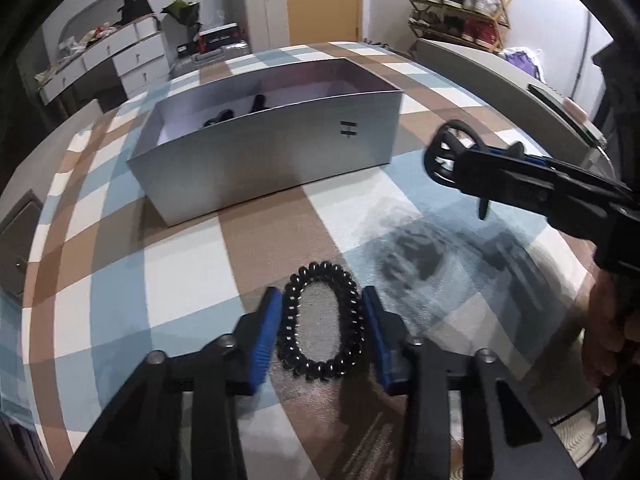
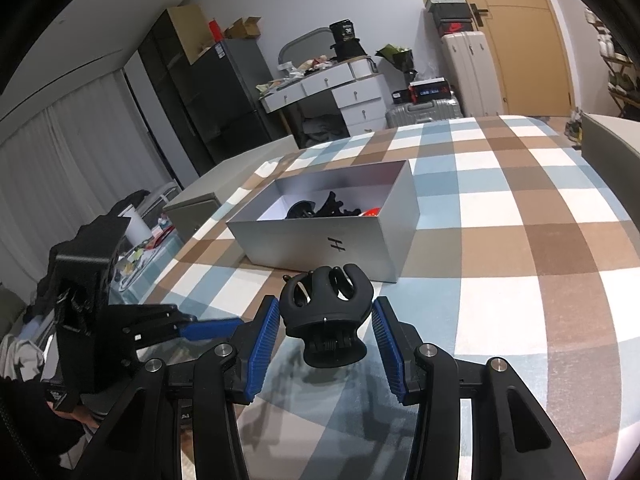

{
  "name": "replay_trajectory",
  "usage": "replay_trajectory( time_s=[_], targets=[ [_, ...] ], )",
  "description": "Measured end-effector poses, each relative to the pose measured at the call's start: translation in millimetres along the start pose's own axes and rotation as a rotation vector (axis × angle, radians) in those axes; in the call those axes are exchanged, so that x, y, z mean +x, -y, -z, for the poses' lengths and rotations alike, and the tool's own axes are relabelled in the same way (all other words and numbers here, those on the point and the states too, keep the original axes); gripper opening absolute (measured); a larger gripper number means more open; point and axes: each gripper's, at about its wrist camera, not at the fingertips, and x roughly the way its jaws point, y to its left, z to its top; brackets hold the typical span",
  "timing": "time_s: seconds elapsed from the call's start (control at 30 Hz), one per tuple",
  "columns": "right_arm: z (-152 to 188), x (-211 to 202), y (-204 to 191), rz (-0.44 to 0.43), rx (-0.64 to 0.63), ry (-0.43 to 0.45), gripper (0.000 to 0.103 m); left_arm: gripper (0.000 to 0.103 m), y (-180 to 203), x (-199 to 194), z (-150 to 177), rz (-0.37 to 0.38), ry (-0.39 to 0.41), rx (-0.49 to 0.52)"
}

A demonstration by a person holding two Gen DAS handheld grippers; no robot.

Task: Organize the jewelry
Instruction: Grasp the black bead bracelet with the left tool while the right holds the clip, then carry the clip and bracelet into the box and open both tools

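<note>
A black spiral hair tie (image 1: pixel 320 320) lies on the checked cloth, squeezed into an oval between the blue pads of my left gripper (image 1: pixel 322 336), which is shut on it. My right gripper (image 2: pixel 326 328) is shut on a black claw hair clip (image 2: pixel 326 312) and holds it above the cloth. In the left wrist view the same clip (image 1: pixel 446 152) hangs in the air to the right of an open silver box (image 1: pixel 280 156). That box (image 2: pixel 320 240) holds several black hair pieces and something red. It stands just beyond both grippers.
A blue, brown and white checked cloth (image 2: pixel 520 240) covers the surface, which drops off at the left and far edges. A person's hand (image 1: pixel 608 328) grips the right tool. A white dresser (image 2: pixel 352 92), suitcases (image 2: pixel 424 112) and a shoe rack (image 1: pixel 460 12) stand far behind.
</note>
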Motion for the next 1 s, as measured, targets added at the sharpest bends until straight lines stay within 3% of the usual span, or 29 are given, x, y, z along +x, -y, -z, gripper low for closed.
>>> replay_trajectory(
  time_s=[0.23,0.43,0.77,1.0],
  targets=[
    [-6,2,1,-0.007,0.000,0.007,0.047,0.027,-17,-3,-2,0.074,-0.010,-0.086],
    [-15,2,-1,-0.008,0.007,0.013,0.047,0.028,-15,-18,-6,0.073,0.025,-0.086],
    [-48,-3,-19,-0.053,-0.069,0.068,0.047,0.028,-29,-54,-40,0.043,0.198,-0.070],
    [-80,17,-16,-0.052,-0.081,0.087,0.047,0.028,-57,-45,-72,0.023,0.262,-0.103]
  ],
)
